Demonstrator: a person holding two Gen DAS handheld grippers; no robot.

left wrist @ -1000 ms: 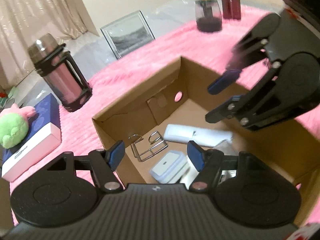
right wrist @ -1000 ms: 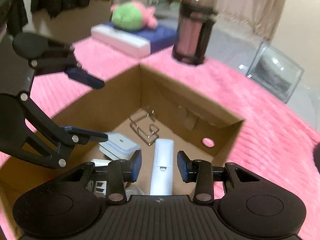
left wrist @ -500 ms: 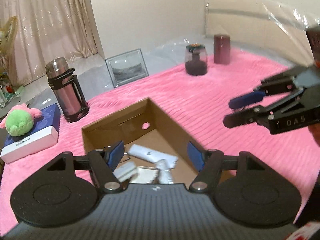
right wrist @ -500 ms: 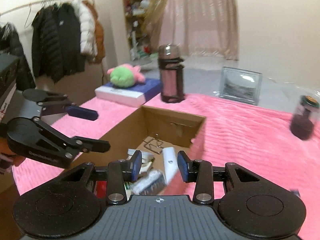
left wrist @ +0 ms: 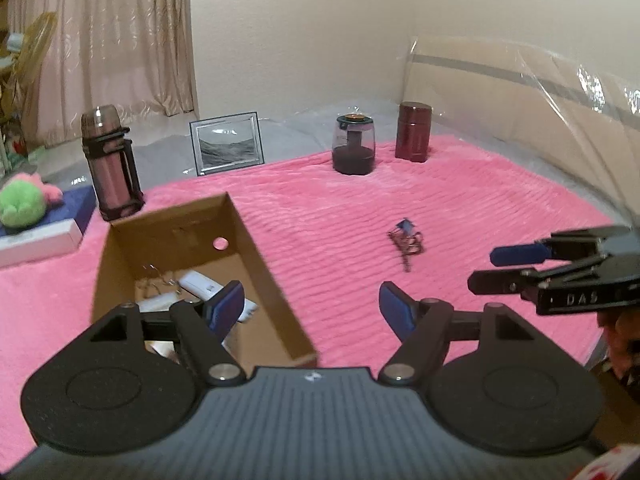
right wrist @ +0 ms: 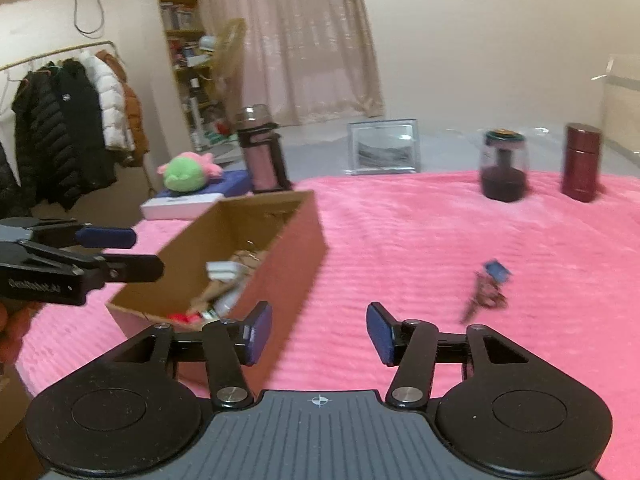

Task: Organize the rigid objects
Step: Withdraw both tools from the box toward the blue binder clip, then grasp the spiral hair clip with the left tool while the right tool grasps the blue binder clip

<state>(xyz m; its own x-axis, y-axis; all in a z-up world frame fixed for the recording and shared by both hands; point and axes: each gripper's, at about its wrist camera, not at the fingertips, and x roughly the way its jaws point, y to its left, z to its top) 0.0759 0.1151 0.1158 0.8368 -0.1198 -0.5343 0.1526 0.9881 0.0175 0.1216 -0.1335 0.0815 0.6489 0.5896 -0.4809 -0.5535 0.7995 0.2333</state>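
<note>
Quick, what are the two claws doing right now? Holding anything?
Left gripper: open, empty, jaws just opening.
Right gripper: open, empty, jaws just opening.

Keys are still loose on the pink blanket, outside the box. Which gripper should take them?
Probably the right gripper. Its jaws have just been opening with nothing between them, and the key bunch lies just ahead, slightly to its right. The left gripper, also empty, sits nearer the cardboard box.

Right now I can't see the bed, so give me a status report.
Both grippers, left and right, open, empty, jaws just widened. Keys loose on blanket, outside box. Path clear.
</note>
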